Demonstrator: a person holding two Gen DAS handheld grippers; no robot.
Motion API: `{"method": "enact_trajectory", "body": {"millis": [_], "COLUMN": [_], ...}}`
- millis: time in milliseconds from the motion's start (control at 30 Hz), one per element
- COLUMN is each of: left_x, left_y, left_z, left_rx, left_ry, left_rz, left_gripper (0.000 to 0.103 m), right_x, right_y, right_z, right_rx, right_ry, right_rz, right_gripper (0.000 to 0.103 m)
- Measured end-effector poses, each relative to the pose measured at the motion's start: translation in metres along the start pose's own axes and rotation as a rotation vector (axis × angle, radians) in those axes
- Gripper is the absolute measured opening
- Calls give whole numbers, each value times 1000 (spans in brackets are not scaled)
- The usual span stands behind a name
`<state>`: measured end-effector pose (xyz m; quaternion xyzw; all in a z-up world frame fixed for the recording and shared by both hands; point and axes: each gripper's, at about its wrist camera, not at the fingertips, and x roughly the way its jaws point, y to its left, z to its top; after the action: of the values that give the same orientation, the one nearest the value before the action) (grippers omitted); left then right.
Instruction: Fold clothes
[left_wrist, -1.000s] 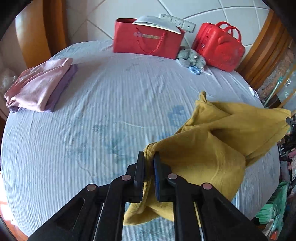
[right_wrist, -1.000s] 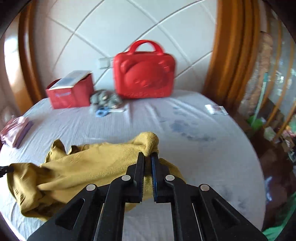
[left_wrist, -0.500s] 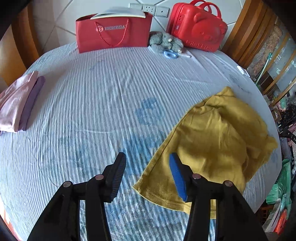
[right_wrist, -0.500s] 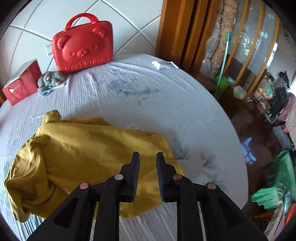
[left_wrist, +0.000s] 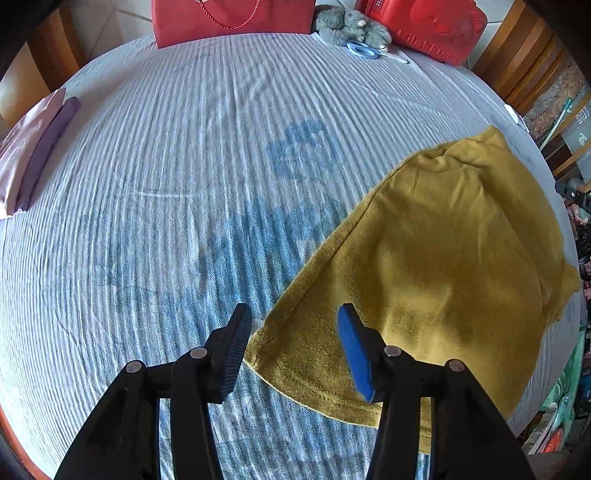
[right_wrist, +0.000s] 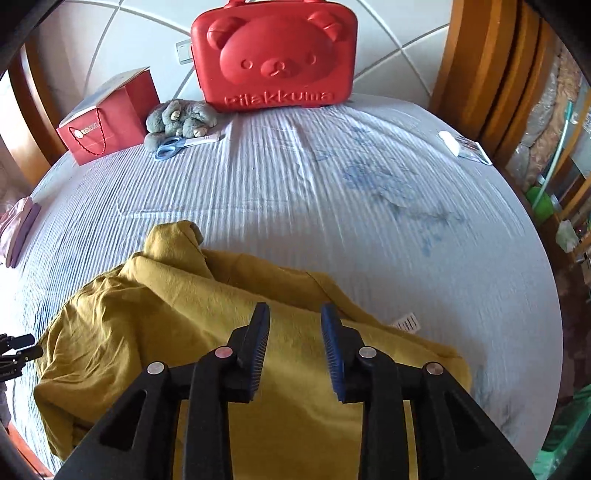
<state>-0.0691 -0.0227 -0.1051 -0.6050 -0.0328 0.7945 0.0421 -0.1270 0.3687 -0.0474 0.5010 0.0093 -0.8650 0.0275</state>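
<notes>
Two grippers hover over a mustard-yellow garment (left_wrist: 443, 258) lying on a striped bedsheet (left_wrist: 184, 184). In the left wrist view the garment fills the lower right of the frame; the left gripper (left_wrist: 293, 339) is released, jaws wide apart above the hem corner, grasping nothing. In the right wrist view the garment spreads across the lower left and centre; the right gripper (right_wrist: 294, 343) is opening, its pads clear of the cloth below. Folded pink clothes (left_wrist: 26, 155) lie at the left edge.
</notes>
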Motion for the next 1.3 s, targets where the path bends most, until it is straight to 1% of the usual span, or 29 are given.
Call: {"method": "enact_trajectory", "body": {"millis": [67, 100, 200, 267, 367, 400, 433, 467, 500, 533, 600, 667, 700, 800, 833, 900, 933, 967, 1000, 1033, 1100, 1167, 1233, 1300], "left_x": [4, 4, 6, 7, 7, 7, 7, 6, 5, 4, 1, -9, -18, -52, -64, -85, -93, -98, -98, -96, -89, -78, -66, -54], "left_y": [-2, -3, -6, -8, -11, -12, -12, -13, -13, -13, -12, -9, -7, 6, 13, 29, 34, 42, 51, 55, 56, 50, 40, 32], "left_z": [-1, -1, -1, -1, -2, -2, -3, -3, -3, -4, -4, -3, 0, 16, 24, 49, 63, 78, 91, 106, 124, 118, 108, 96], "left_rx": [-7, -7, -8, -10, -17, -16, -16, -17, -18, -18, -19, -27, -28, -26, -27, 0, 10, 6, 2, -3, -21, -22, -23, -25], "left_ry": [17, 19, 23, 29, 35, 36, 36, 38, 39, 40, 34, 10, -15, -107, -141, -218, -250, -268, -270, -261, -246, -213, -180, -144], "left_rz": [11, 20, 45, 60, 77, 82, 84, 83, 81, 78, 70, 60, 61, 104, 125, 231, 266, 271, 253, 228, 178, 137, 108, 80], "left_gripper": [50, 50, 50, 50, 49, 45, 35, 27, 13, 9, 7, 6, 6, 6, 2, 2, 2, 2, 2, 3, 3, 8, 26, 28], "right_x": [16, 24, 48, 62, 81, 87, 92, 91, 90, 90, 86, 71, 59, 16, 1, -23, -26, -29, -32, -29, -20, -8, 2, 11], "right_y": [0, 2, 12, 22, 33, 35, 38, 42, 46, 50, 57, 61, 60, 48, 43, 34, 31, 27, 24, 21, 25, 28, 34, 38], "right_z": [14, 19, 32, 35, 34, 33, 31, 30, 29, 28, 26, 28, 32, 53, 62, 86, 95, 105, 115, 120, 121, 110, 95, 82], "right_rx": [-12, -27, -82, -120, -153, -159, -166, -192, -210, -229, -278, -303, -300, -246, -227, -188, -165, -142, -120, -115, -111, -131, -181, -218], "right_ry": [23, 37, 81, 117, 162, 178, 194, 181, 182, 182, 167, 101, 55, -104, -162, -252, -261, -269, -277, -266, -235, -192, -158, -131], "right_rz": [22, 38, 91, 132, 141, 133, 125, 95, 100, 103, 54, 30, 19, 2, 1, -7, 7, 22, 36, 44, 47, 43, 5, -15], "right_gripper": [40, 42, 51, 61, 61, 59, 49, 38, 28, 3, 4, 3, 3, 3, 3, 3, 3, 3, 3, 4, 4, 6, 6, 6]}}
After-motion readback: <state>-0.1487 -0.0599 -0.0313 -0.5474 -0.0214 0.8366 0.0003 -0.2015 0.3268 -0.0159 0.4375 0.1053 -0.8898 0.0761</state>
